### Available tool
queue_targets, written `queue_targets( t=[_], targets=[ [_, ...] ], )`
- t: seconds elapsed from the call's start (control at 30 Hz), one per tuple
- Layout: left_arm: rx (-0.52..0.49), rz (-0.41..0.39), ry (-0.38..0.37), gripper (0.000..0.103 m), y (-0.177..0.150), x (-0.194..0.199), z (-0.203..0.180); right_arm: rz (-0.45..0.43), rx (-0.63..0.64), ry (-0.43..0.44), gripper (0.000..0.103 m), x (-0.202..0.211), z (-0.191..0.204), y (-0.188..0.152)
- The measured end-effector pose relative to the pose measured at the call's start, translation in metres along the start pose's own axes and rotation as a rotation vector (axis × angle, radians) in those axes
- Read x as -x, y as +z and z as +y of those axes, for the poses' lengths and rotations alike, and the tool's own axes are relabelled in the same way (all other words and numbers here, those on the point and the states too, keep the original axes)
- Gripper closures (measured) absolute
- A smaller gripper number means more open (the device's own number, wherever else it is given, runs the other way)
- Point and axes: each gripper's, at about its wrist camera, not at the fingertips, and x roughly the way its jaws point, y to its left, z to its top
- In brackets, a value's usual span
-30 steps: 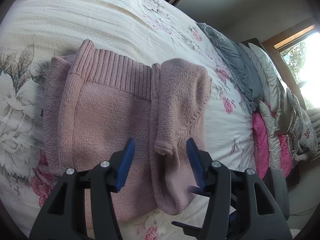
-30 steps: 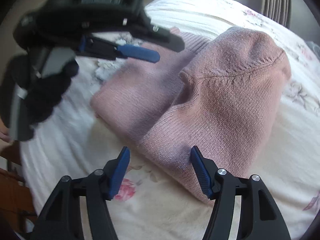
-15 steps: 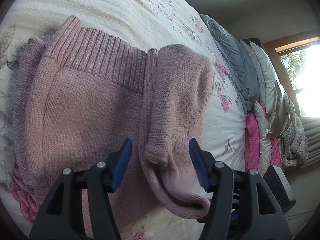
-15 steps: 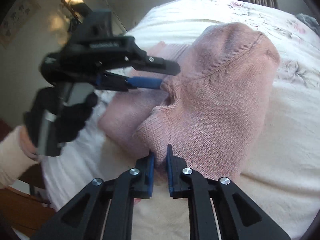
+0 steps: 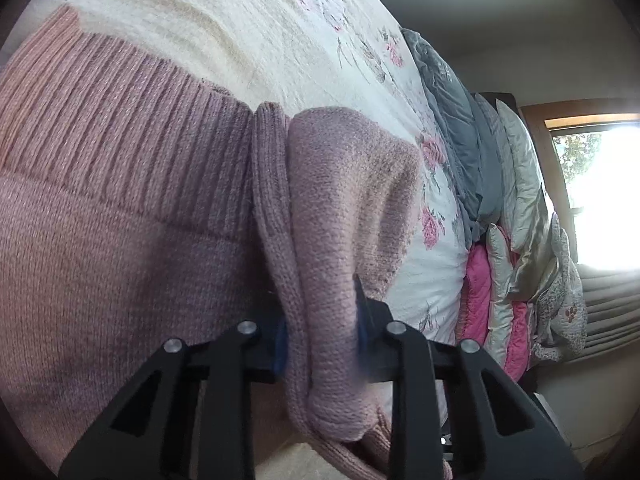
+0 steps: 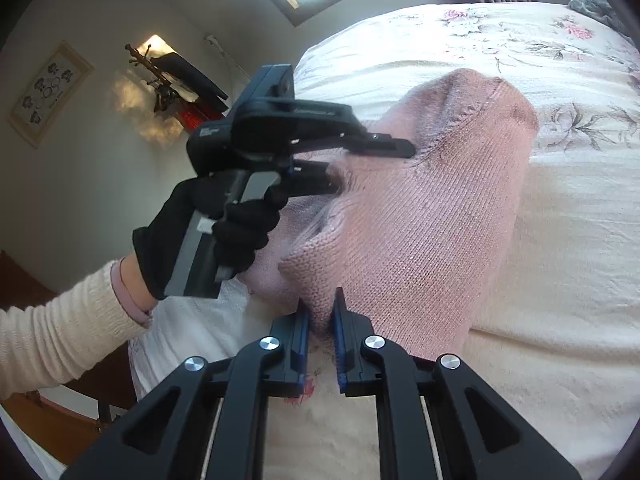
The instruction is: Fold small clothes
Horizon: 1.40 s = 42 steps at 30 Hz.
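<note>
Left wrist view: the pink sweater [image 5: 120, 216] lies on the bed [image 5: 224, 28], ribbed hem toward the far side. The left tongs [image 5: 320, 332] are closed down on a thick roll of knit, probably a folded sleeve, which bulges between the two blue pads and largely hides them. The knit looks soft, light and stretchy, with no stiffness of its own; it will sag wherever it is not held, so a bunched double layer like this gives a firmer hold than a single edge.

Right wrist view: the right tongs [image 6: 322, 320] are nearly closed, pinching a corner of the same sweater at its near edge, with only a narrow wedge of knit between the pads. A gloved hand [image 6: 208, 232] holds the left tongs, which bite into the fabric further along. Held at two spaced points, the cloth should lift without slipping, though a loose weave may stretch if tugged hard.
</note>
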Motion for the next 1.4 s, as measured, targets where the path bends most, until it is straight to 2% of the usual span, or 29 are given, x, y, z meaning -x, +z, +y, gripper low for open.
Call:
queue_targets(
  t=[0.1,0.2,0.33,0.47,0.63,0.73,0.83,1.03,1.1,1.23,1.33,1.4],
  targets=[
    [-0.049,-0.034,0.022,0.083,0.0,0.011,-0.01,-0.005,-0.006,0.014,0.092,-0.016,0.013,0.005],
    [-0.102,-0.109,-0.004,0.083,-0.003,0.043,-0.023,-0.012,0.01,0.049,0.092,-0.025,0.028,0.007],
    [-0.176,-0.19,0.041,0.084,-0.009,0.092,-0.033,-0.024,0.045,0.12,0.092,-0.039,0.053,0.017],
    [-0.164,-0.225,0.063,0.084,-0.011,0.127,-0.018,-0.006,0.089,0.162,0.092,-0.063,0.08,0.025],
    [-0.109,-0.239,0.092,0.084,-0.011,0.143,0.02,0.063,0.162,0.113,0.092,-0.104,0.11,0.029],
    [-0.086,-0.259,0.12,0.084,-0.012,0.143,0.044,0.102,0.142,0.11,0.092,-0.131,0.113,0.029],
    [-0.052,-0.275,0.103,0.084,-0.015,0.145,0.064,0.138,0.139,0.097,0.092,-0.154,0.114,0.028],
    [-0.073,-0.245,0.106,0.084,-0.012,0.131,0.082,0.198,0.201,-0.034,0.09,-0.186,0.112,0.017],
    [-0.077,-0.256,0.104,0.083,-0.011,0.128,0.085,0.219,0.177,-0.015,0.081,-0.19,0.108,0.017],
    [-0.072,-0.265,0.097,0.08,-0.014,0.13,0.09,0.225,0.152,0.053,0.073,-0.174,0.102,0.027],
    [-0.101,-0.276,0.14,0.079,-0.018,0.143,0.084,0.164,0.12,0.096,0.067,-0.143,0.089,0.049],
    [-0.133,-0.313,0.187,0.077,-0.021,0.158,0.074,0.108,0.08,0.104,0.06,-0.117,0.073,0.067]
  ],
)
